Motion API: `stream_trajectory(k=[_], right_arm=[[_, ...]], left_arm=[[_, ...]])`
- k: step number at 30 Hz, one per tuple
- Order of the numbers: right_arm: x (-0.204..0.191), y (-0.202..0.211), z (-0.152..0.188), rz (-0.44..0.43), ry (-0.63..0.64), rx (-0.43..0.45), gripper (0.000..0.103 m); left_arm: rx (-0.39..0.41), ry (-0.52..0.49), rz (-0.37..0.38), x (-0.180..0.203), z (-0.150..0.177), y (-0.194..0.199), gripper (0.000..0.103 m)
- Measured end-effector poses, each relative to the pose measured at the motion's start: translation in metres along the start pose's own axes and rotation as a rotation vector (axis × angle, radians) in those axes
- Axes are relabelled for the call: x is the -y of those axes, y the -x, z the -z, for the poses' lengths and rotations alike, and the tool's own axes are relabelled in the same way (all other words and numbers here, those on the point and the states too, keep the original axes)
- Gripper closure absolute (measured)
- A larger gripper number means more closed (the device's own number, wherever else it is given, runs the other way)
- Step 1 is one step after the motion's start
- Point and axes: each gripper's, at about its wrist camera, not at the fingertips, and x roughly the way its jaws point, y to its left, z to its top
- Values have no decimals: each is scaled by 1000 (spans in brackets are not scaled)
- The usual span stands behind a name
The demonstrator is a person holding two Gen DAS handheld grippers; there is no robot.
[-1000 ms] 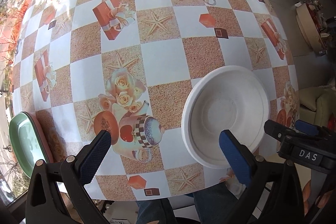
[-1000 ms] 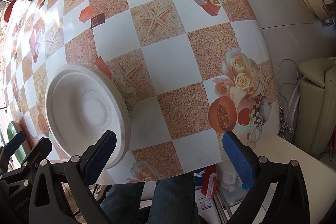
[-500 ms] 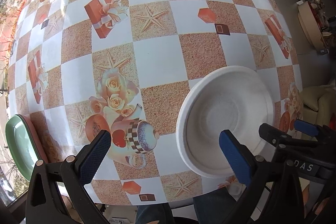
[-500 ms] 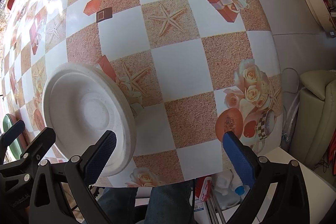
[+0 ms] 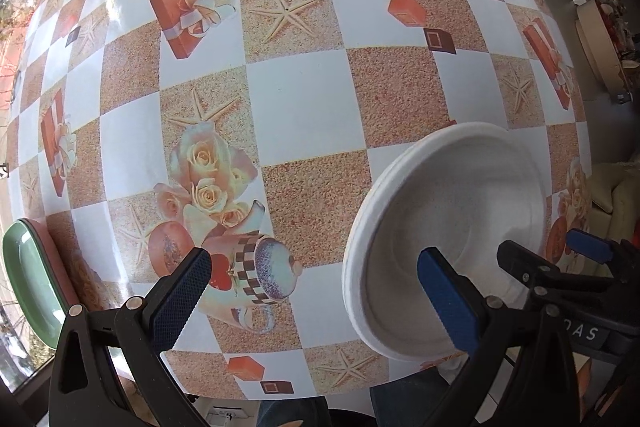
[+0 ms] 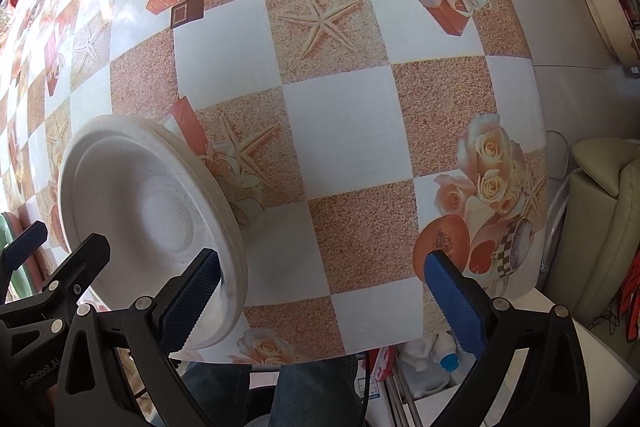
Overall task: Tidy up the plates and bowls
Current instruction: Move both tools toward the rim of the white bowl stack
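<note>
We see both grippers spread wide, nothing grasped: left gripper (image 5: 314, 291) and right gripper (image 6: 322, 289) sit at the near desk edge. Versus a second ago, both views have pushed forward over the desk (image 5: 296, 99), so the near edge sits lower in frame. White bowl (image 5: 452, 239) looms larger now; left gripper's right finger (image 5: 446, 301) overlaps its inside in view, contact unclear. In the right view the bowl (image 6: 152, 223) is at left, with the left finger (image 6: 192, 301) in front of its rim. Bowl position on the pattern looks unchanged, near the front edge. Green plate (image 5: 28, 279) is at the desk's left edge, same as before.
</note>
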Motion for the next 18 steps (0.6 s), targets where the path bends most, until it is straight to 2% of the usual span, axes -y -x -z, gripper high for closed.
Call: stream_trajectory(k=[9,12,15,18], right_arm=[[-7,-17,-5,7,20,3,1],[-2,-29,-7,9,35,8,1],[-1,-37,-11,-29,30,3,1],[-1,-46,-18,-81,30,-7,1]], left_arm=[[-38,26,-6,-3,-3,-25,0],[-50,48,20,-9,-7,-33,0],[-62,68,46,-14,-11,-42,0],[-60,53,27,-16,-11,-49,0]])
